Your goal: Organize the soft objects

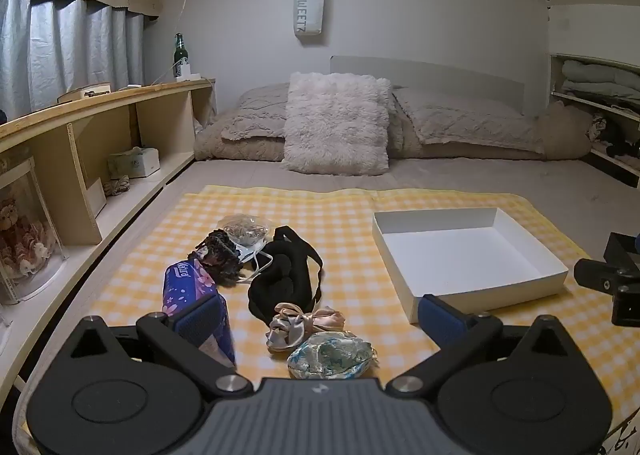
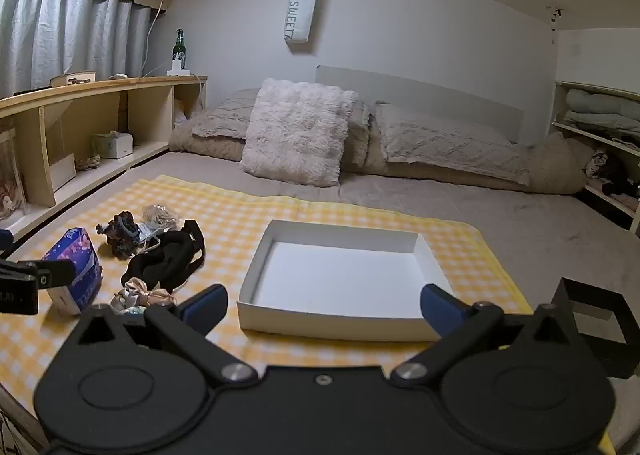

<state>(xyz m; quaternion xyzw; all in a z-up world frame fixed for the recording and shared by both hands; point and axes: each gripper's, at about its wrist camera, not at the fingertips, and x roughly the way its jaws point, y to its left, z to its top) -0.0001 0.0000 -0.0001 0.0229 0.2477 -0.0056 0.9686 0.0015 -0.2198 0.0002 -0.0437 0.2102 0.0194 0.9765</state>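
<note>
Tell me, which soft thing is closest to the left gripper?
The shiny blue-green pouch. It lies nearest, between the open left gripper's fingers, closer than the pink ribbon bow and black eye mask behind it.

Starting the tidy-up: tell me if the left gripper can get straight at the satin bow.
Probably yes. The left gripper is open with the bow lying right between and ahead of its fingers; nothing covers it, though the pouch lies close in front of it.

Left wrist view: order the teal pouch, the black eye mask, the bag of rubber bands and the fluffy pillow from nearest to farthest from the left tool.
1. Teal pouch, just ahead, between the fingers.
2. Black eye mask, mid-cloth, slightly left.
3. Bag of rubber bands, farther back on the cloth.
4. Fluffy pillow, beyond the cloth at the bed's head.
</note>
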